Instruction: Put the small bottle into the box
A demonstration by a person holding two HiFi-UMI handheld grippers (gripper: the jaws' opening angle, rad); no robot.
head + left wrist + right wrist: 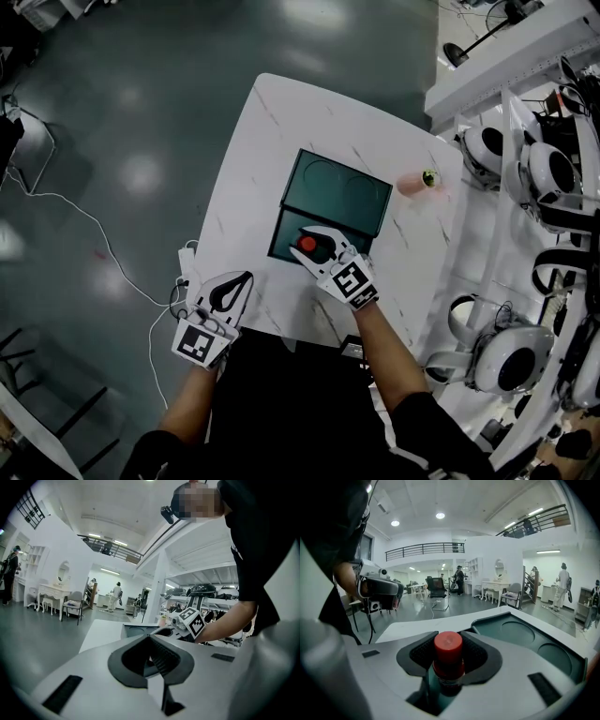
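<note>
Right gripper (317, 246) is clamped on the small bottle (448, 662); both pads press its sides. Bottle is upright between the jaws, red cap (448, 644) poking up above them and the darker body below. The gripper tilts down over the near half of the dark green box (284, 232), and the box's inside shows right under the jaws. Can't tell if the bottle base touches the box floor. The box's open lid (342, 187), with two round recesses, lies flat just beyond the right gripper's tips, joined to the near half. Box sits on a white marble table (253, 150). Left gripper (240, 281) is closed with nothing in it, tips meeting; it sits to the left of the right gripper, apart from it, at the table's near left edge and clear of the box. Further out, beyond and to the right of the right gripper, a small pinkish thing (415, 182) with a greenish end lies on the table, well apart from the box; too blurry to name.
</note>
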